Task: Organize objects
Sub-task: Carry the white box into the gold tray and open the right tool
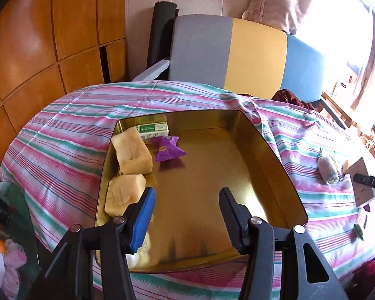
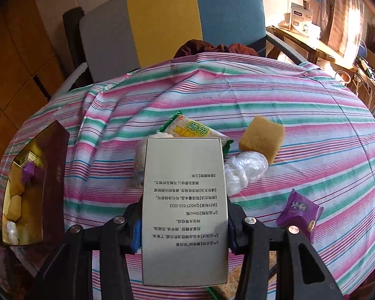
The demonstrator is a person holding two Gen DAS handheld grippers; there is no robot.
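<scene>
A gold tin box (image 1: 270, 160) lies open on the striped cloth; it also shows at the left of the right wrist view (image 2: 55, 180). It holds two yellow sponges (image 1: 133, 155), a green-white carton (image 1: 153, 128) and a purple candy (image 1: 168, 148). My left gripper (image 1: 187, 215) is open and empty just above the tin's near part. My right gripper (image 2: 183, 225) is shut on a white printed box (image 2: 183, 212), held above the cloth. Under and beyond the box lie a green snack packet (image 2: 200, 130), a brown sponge (image 2: 261, 135), a plastic wrap roll (image 2: 245, 168) and a purple candy (image 2: 300, 212).
A grey, yellow and blue chair (image 1: 242, 52) stands behind the table. Wooden cabinets (image 1: 37, 37) are at the left. A rolled grey item (image 1: 327, 170) and the held box (image 1: 362, 182) lie right of the tin in the left wrist view. A cluttered desk (image 2: 307, 37) stands far right.
</scene>
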